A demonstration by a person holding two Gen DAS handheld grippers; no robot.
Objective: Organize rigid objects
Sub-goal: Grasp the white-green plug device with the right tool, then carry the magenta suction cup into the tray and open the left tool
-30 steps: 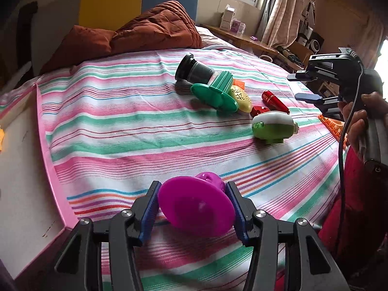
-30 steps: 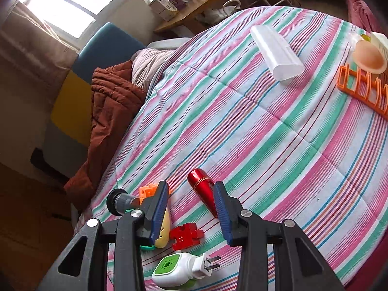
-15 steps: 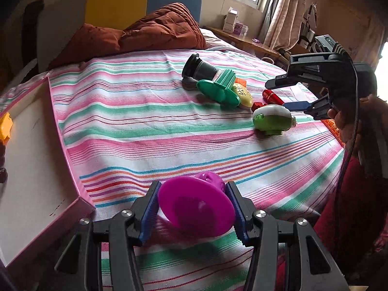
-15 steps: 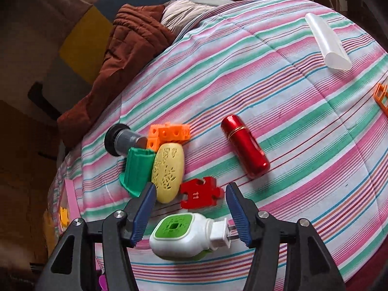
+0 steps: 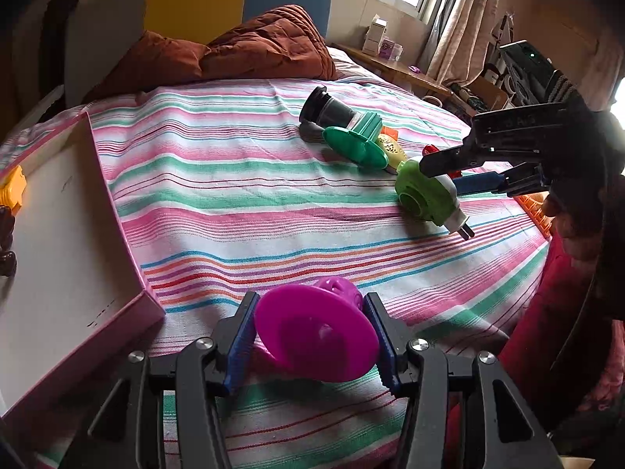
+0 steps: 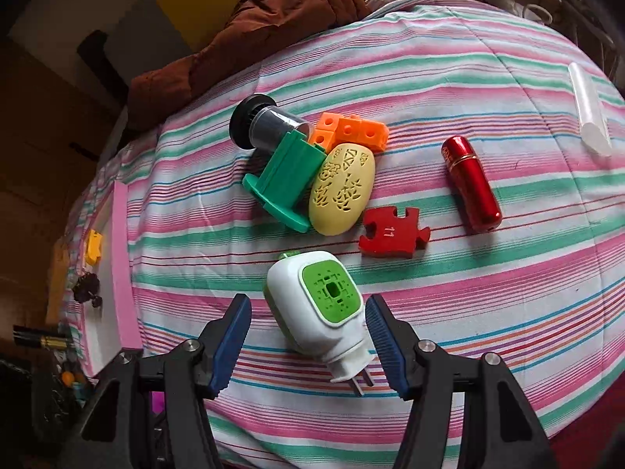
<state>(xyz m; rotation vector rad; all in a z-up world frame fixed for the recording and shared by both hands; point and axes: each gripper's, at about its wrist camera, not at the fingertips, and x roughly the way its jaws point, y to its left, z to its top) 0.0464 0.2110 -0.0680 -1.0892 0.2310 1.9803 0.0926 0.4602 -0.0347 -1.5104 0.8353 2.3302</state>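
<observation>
My left gripper [image 5: 310, 346] is shut on a magenta plastic funnel-shaped piece [image 5: 316, 336], held above the striped bedspread near the corner of a pink-rimmed white tray [image 5: 129, 258]. My right gripper [image 6: 308, 346] is open, its fingers either side of a white and green plug-in device [image 6: 322, 308] lying on the bed; it also shows in the left wrist view [image 5: 427, 193]. Beyond it lie a red puzzle piece [image 6: 394, 232], a yellow oval case [image 6: 341, 189], a green flanged piece [image 6: 287, 179], orange cubes [image 6: 353, 131], a black-capped jar [image 6: 261, 123] and a red tube [image 6: 470, 183].
The tray holds a yellow block [image 5: 11, 191] and a dark object [image 5: 6, 246] at its left. A brown quilt [image 5: 242, 51] lies at the bed's head. A translucent white tube [image 6: 590, 113] lies far right. An orange rack [image 5: 533, 211] sits at the bed's right edge.
My right gripper has moved down and towards the plug-in device, which now lies between its open fingers. My left gripper has carried the magenta piece left, closer to the tray corner.
</observation>
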